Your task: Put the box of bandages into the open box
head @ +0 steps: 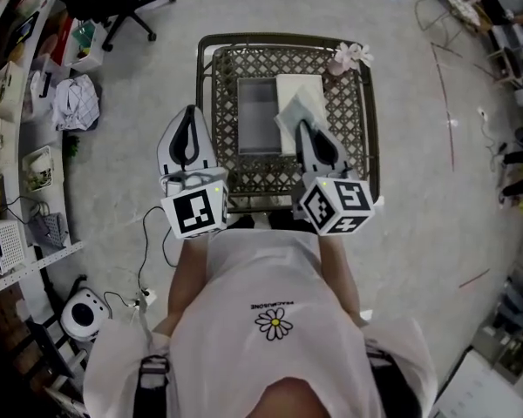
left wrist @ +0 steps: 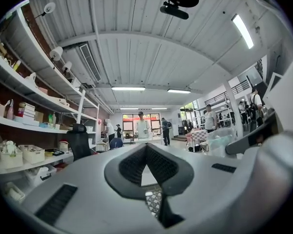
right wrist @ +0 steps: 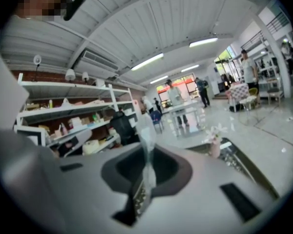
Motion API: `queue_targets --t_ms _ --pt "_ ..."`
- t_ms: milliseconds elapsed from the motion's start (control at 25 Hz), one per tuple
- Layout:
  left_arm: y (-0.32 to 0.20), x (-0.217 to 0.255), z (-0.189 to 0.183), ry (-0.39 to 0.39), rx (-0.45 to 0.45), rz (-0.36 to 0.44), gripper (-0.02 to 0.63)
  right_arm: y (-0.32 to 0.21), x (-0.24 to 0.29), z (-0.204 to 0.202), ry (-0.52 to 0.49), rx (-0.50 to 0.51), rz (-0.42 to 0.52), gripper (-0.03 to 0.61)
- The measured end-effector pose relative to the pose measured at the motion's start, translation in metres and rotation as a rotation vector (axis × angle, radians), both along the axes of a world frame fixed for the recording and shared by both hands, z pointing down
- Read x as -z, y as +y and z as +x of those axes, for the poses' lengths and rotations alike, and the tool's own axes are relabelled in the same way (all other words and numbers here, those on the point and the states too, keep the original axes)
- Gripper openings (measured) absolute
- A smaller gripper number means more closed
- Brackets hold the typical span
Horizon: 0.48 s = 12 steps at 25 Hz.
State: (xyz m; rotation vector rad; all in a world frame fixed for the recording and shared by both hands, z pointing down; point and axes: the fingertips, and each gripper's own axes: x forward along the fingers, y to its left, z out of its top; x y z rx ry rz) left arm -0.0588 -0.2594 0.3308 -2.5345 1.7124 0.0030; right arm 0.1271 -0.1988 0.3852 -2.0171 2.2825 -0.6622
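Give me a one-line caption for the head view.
Right hand-held gripper pinches a clear packet above the lattice table, beside the open grey box.

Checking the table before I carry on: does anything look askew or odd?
Only this: a pale packet lies skewed beside the open box, and clear film is pinched in the right gripper's shut jaws.
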Motion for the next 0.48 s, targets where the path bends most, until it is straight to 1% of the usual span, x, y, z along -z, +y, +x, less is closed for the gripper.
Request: queue_targets --t_ms 120,280,480 --pt "-0.002 0.003 -0.002 -0.013 0.04 0.001 0.02 -0.007 0.0 0.001 0.017 0.034 -0.004 0.046" --pt "-0.006 0.007 0.0 -0.007 0.053 0.008 0.02 -0.016 0.001 0.0 0.017 0.083 -0.012 0.044" --pt "-0.008 0.001 0.003 -0.013 0.056 -0.007 0.02 -0.023 -0.011 -0.007 0.015 0.129 -0.073 0.045"
